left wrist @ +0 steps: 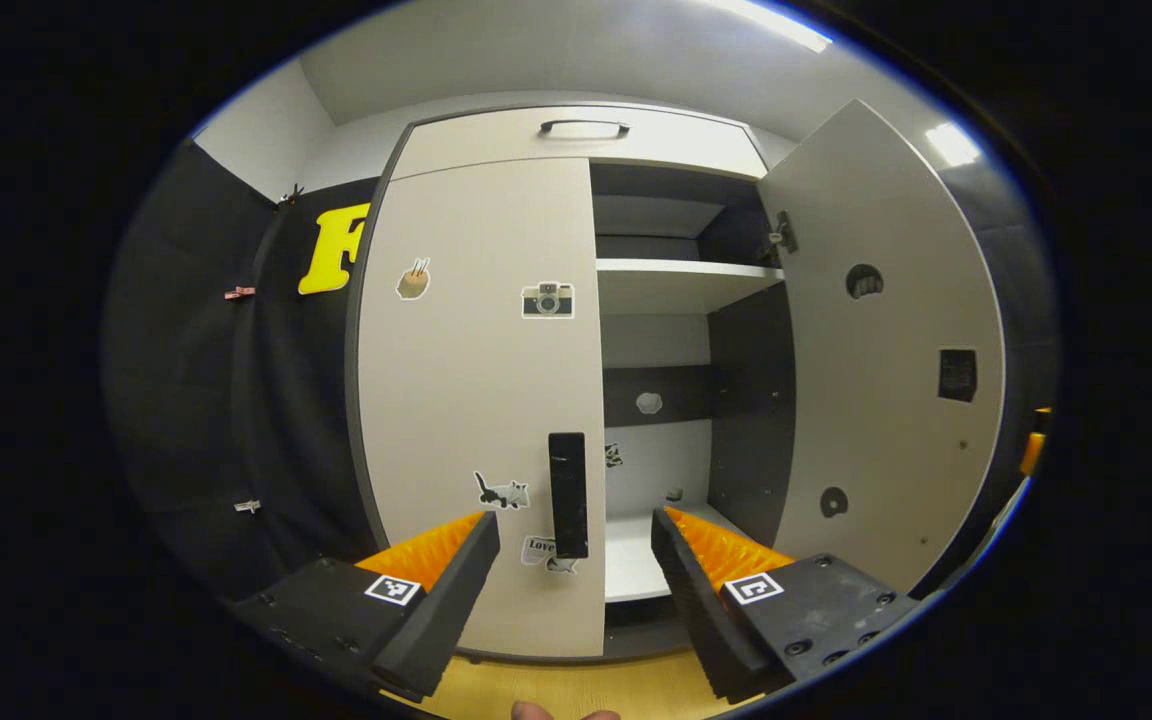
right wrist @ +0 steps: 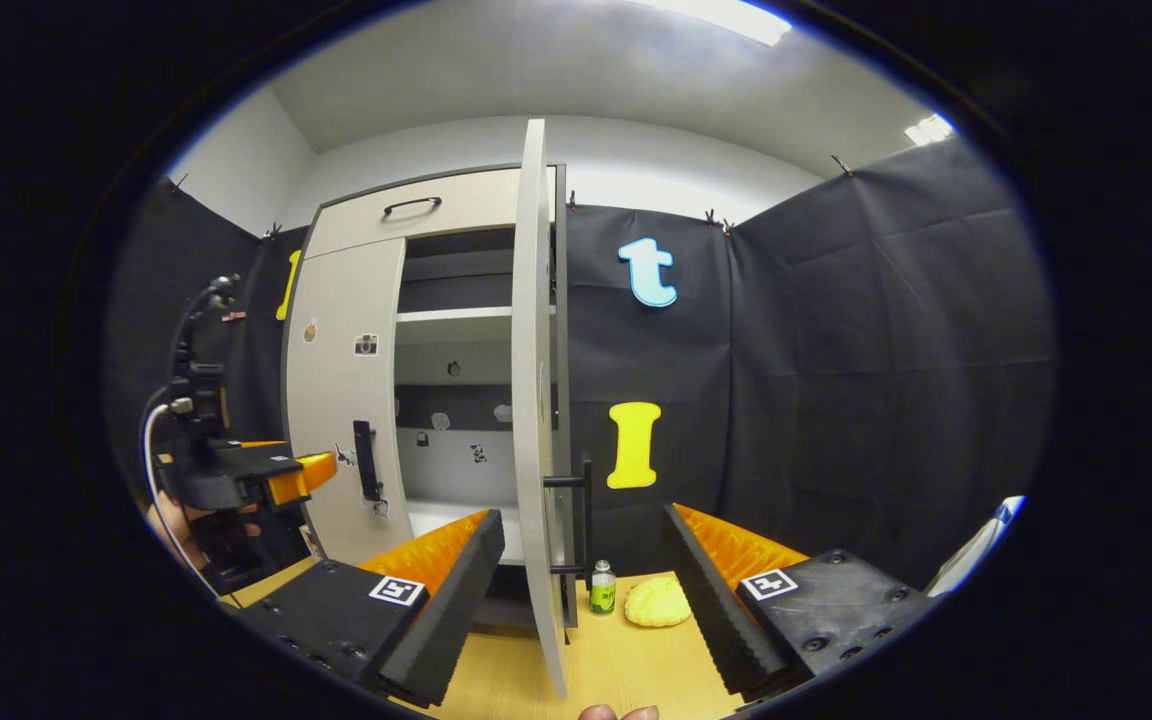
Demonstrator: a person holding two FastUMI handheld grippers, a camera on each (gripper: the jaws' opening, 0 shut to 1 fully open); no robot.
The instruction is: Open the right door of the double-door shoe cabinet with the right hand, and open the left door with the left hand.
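Shoe cabinet right door (left wrist: 886, 350) stands open; wide-open, empty left gripper (left wrist: 576, 590) faces the closed left door's black handle (left wrist: 568, 494), seemingly next to grasp and pull.

Pale grey left door (left wrist: 481, 400) with a black handle (left wrist: 568, 494) and small stickers; the right door (left wrist: 886, 350) pale grey too. Dark grey cabinet walls inside, white shelf (left wrist: 681, 285). Orange-and-black tongs (left wrist: 573, 570) wearing black-and-white square markers. Yellowish wood floor (right wrist: 626, 660), green-labelled bottle (right wrist: 603, 588).

Both cams face shoe cabinet (left wrist: 481, 400); left nearer, right farther back, off right.
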